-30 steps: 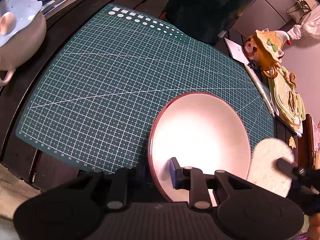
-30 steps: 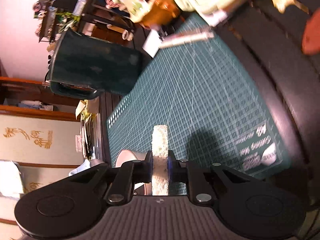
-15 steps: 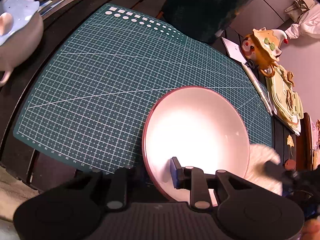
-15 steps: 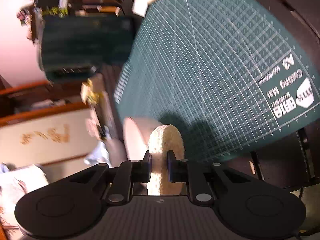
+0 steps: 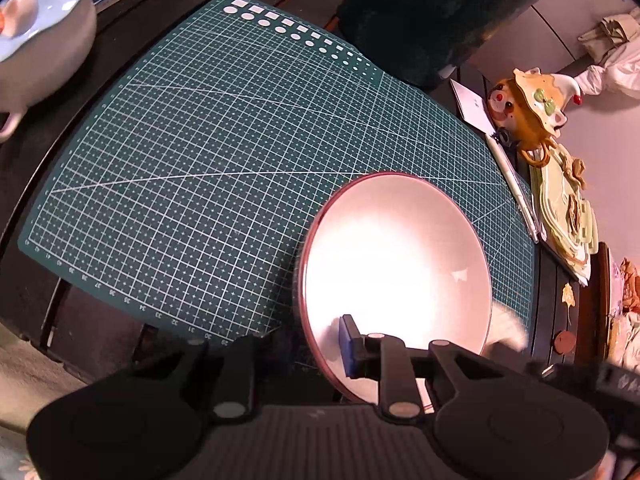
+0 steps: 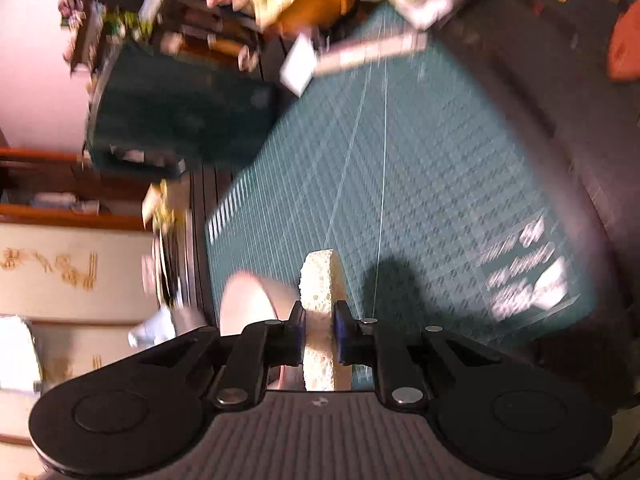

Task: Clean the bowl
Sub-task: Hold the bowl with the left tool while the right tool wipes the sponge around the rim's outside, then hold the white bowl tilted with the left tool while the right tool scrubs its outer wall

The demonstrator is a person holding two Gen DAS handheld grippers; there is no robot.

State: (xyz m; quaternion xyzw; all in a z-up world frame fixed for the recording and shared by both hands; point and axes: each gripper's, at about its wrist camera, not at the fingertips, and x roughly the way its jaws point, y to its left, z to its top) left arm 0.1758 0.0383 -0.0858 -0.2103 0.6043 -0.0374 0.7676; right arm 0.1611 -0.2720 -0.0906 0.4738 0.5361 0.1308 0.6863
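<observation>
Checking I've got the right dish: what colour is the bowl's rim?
Reddish-pink rim on the bowl, with a pale glossy inside; clearest in the left wrist view.

This looks like a hobby corner in a home. A green cutting mat [image 5: 248, 152] with a white grid covers most of a dark slatted desk [image 5: 100, 332]. At the right edge of the left wrist view sit a ceramic clown figure [image 5: 532, 108], a stack of pale cut-out shapes [image 5: 568, 216] and a craft knife [image 5: 516, 188]. At upper left stands a lidded ceramic pot [image 5: 44, 56]. In the right wrist view, wooden shelves [image 6: 52, 196] and a panel with gold characters [image 6: 60, 268] fill the left side.
</observation>
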